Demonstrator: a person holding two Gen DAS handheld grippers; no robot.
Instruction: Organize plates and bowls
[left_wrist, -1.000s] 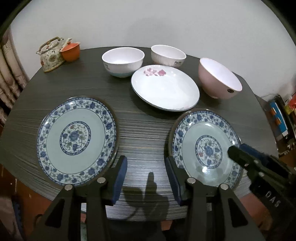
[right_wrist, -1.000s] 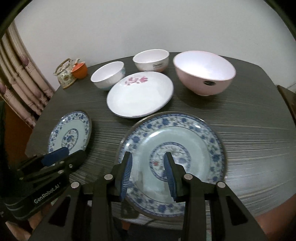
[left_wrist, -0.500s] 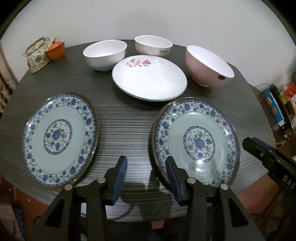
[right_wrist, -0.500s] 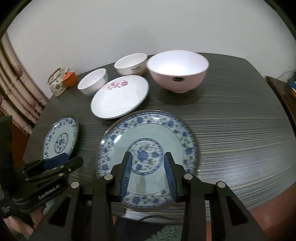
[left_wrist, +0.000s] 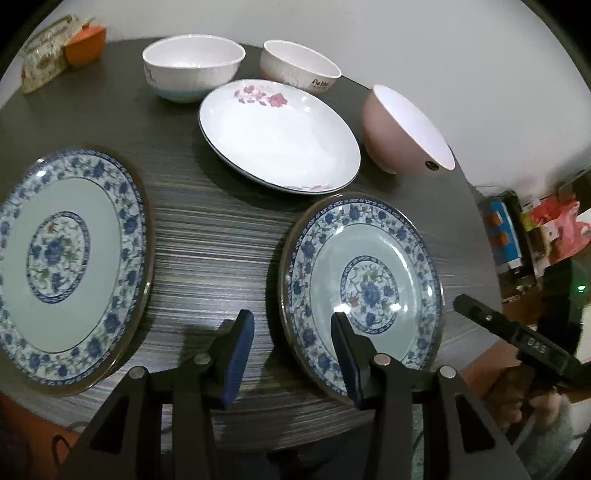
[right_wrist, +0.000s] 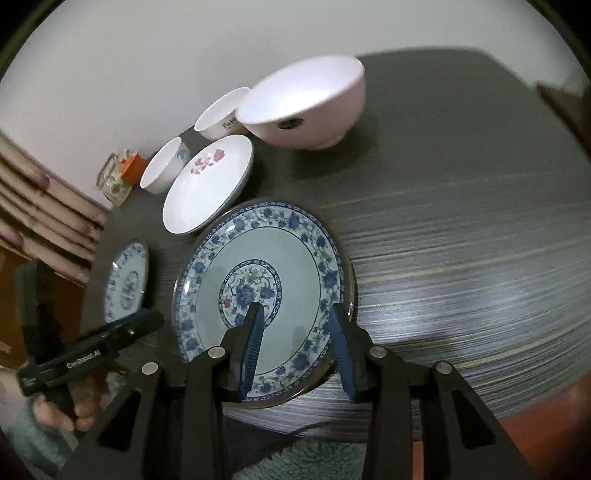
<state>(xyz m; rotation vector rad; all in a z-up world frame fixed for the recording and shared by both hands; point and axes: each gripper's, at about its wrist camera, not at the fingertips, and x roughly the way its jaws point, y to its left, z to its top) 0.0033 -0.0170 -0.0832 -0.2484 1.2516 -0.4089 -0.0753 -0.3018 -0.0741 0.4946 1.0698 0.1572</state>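
Grippers over two blue-patterned porcelain plates (right_wrist: 258, 291)
Your right gripper (right_wrist: 297, 341) and left gripper (left_wrist: 291, 354) stood open, empty; only the right view showed the curtain (right_wrist: 48, 218).

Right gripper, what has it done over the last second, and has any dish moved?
The right gripper has swung toward the right edge of the near blue plate, its fingers now straddling that rim from above, gripping nothing. The left gripper eased forward between the two blue plates, also empty. No dish was taken or moved; the white floral plate and bowls stay put.
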